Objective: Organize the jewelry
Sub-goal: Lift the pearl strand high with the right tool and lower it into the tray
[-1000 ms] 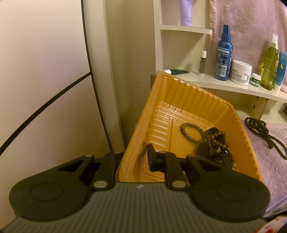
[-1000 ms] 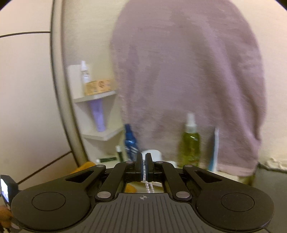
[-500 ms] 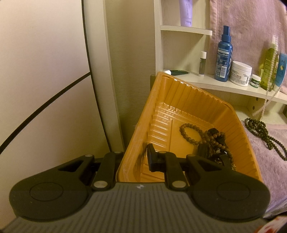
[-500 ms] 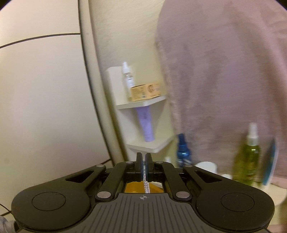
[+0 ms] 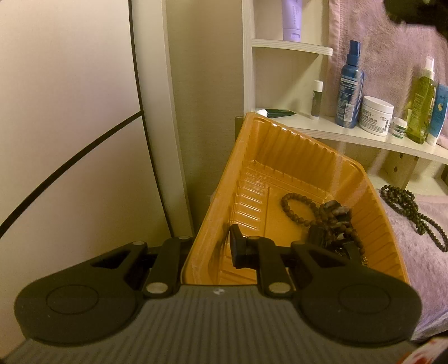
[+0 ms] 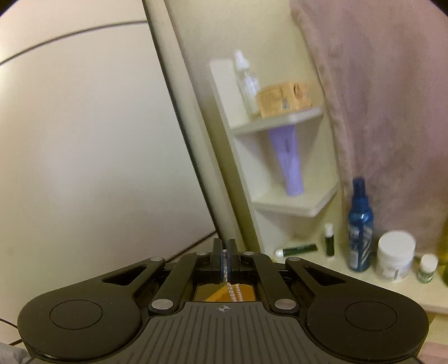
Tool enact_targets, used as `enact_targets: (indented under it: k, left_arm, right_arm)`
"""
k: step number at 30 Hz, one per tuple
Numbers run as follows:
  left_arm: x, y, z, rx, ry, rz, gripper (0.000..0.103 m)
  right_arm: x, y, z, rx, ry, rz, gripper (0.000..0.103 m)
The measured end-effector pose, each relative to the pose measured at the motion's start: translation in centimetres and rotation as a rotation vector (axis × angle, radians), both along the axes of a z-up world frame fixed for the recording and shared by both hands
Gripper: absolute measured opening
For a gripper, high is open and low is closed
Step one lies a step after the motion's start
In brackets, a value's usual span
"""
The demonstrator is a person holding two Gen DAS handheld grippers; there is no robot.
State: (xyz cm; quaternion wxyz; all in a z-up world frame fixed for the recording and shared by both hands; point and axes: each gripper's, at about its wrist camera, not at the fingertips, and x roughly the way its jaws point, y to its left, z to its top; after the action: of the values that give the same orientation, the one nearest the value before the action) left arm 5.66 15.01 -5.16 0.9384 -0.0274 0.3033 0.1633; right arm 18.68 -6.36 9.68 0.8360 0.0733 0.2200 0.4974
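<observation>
My left gripper [image 5: 207,249] is shut on the near left wall of an orange ribbed tray [image 5: 280,156], one finger inside and one outside. A brown bead bracelet [image 5: 296,207] and a dark heap of jewelry [image 5: 333,226] lie in the tray's right part. A dark bead necklace [image 5: 411,207] lies on the purple towel [image 5: 420,252] to the tray's right. My right gripper [image 6: 224,260] is shut on a white pearl strand [image 6: 233,291], which hangs down between the fingers over the orange tray [image 6: 212,292].
White corner shelves [image 5: 291,46] hold a lilac tube [image 6: 288,165], a blue spray bottle [image 5: 350,95], a white cream jar [image 5: 375,114] and a green bottle [image 5: 422,103]. A pink towel [image 6: 378,98] hangs behind them. A dark shape [image 5: 420,14] fills the top right corner.
The right gripper has swung left with the pearl strand, from the hanging towel toward the corner shelves and over the tray. The left gripper and tray have kept still.
</observation>
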Motion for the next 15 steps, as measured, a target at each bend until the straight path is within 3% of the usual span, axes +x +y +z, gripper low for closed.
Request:
enact_targets:
  k: [11,14,15]
  left_arm:
    - [0.0,0.0,0.0,-0.002,0.000,0.000,0.016]
    - [0.0,0.0,0.0,-0.002,0.000,0.000,0.016]
    - [0.0,0.0,0.0,-0.002,0.000,0.000,0.016]
  right_arm:
    - [1.0,2.6,-7.6,-0.190,0.186,0.044,0.005]
    - [0.8,2.2,-8.7,-0.205,0.207,0.036,0.028]
    - [0.7,2.0,-9.0,-0.202,0.213,0.036,0.043]
